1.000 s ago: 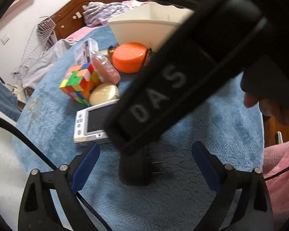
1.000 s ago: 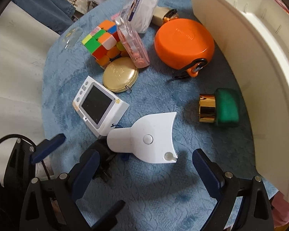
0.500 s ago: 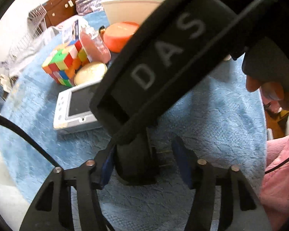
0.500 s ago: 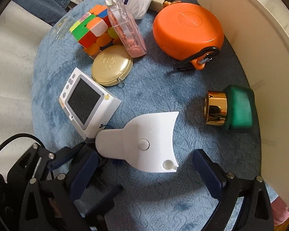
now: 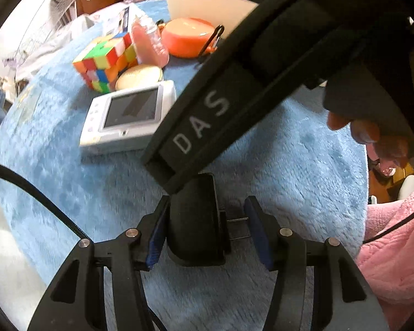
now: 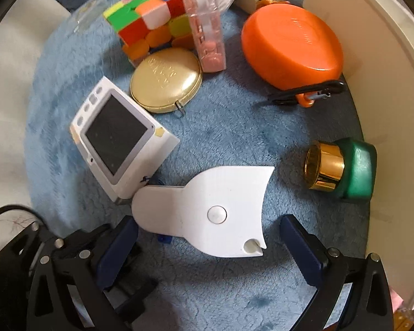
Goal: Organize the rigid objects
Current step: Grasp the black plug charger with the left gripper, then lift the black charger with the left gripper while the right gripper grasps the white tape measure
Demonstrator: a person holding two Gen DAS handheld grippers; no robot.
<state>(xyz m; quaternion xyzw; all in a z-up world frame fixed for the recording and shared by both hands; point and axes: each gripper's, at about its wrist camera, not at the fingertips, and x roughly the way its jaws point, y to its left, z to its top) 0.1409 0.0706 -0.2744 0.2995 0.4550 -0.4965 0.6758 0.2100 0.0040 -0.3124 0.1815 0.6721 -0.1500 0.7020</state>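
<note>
Lower centre: left hand-held gripper (image 5: 208,227) clamped on black plug adapter (image 5: 196,220), prongs pointing frame-right. Right hand-held gripper (image 6: 208,251), lettered "DAS", jaws apart, straddles white tool (image 6: 204,212) lying left-right.

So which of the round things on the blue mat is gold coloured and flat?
The gold tin, lying flat beside the puzzle cube; the orange case is bigger and domed.

R gripper (image 5: 234,96) hides bin (image 5: 207,2); cube (image 6: 149,24) top cropped.
</note>
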